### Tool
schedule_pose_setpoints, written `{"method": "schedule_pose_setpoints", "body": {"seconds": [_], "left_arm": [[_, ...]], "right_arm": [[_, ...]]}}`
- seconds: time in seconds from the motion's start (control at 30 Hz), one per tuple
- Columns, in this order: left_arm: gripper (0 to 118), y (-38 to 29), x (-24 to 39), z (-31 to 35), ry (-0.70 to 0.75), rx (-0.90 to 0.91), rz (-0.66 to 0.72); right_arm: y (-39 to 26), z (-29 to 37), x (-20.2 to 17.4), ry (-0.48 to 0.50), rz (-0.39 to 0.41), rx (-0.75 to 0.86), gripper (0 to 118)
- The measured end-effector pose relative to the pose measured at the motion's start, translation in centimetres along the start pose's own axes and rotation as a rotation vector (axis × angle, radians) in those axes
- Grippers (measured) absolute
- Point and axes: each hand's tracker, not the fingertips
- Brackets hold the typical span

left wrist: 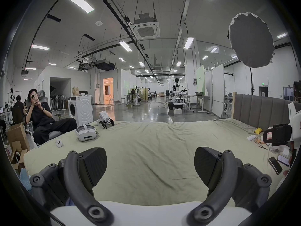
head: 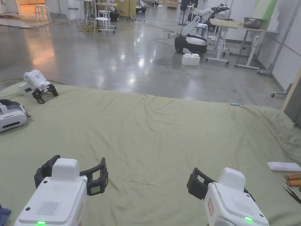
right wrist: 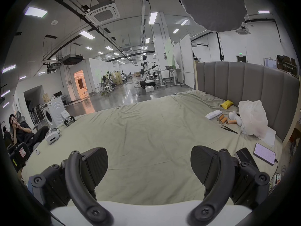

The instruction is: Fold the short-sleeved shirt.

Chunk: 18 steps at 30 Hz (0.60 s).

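A pale green sheet covers the bed, lying flat with light creases. My left gripper hovers low over its near left part, open, with nothing between the jaws; its own view shows the two black pads wide apart above bare sheet. My right gripper hovers over the near right part, also open and holding nothing, its pads spread above bare sheet. A scrap of dark blue cloth peeks in at the bottom left corner by the left gripper.
A spare gripper and a white headset lie at the bed's far left. A white flat box, orange cylinders and tweezers sit at the right edge. Phones, a white bag and the padded headboard stand right. A person sits left.
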Motion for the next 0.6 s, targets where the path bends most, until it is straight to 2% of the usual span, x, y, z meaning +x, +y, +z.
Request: {"method": "schedule_pose_setpoints", "body": {"seconds": [0.13, 0.27, 0.43, 0.5, 0.6], "left_arm": [[110, -0.64, 0.14, -0.41, 0.008, -0.025, -0.007], [111, -0.93, 0.37, 0.0, -0.004, -0.002, -0.018], [110, -0.81, 0.58, 0.15, -0.024, -0.013, -0.013], [110, -0.81, 0.69, 0.21, -0.027, -0.012, -0.023], [110, -0.7, 0.7, 0.3, -0.031, -0.004, -0.028]], "right_arm": [[-0.05, 0.0, -0.3, -0.01, 0.049, 0.016, 104], [-0.02, -0.14, -0.38, -0.013, 0.057, 0.019, 105], [0.05, -0.31, -0.4, -0.011, 0.056, 0.016, 105], [0.22, -0.21, -0.04, 0.002, 0.02, 0.025, 105], [0.32, -0.52, -0.03, -0.028, 0.034, 0.014, 105]]}}
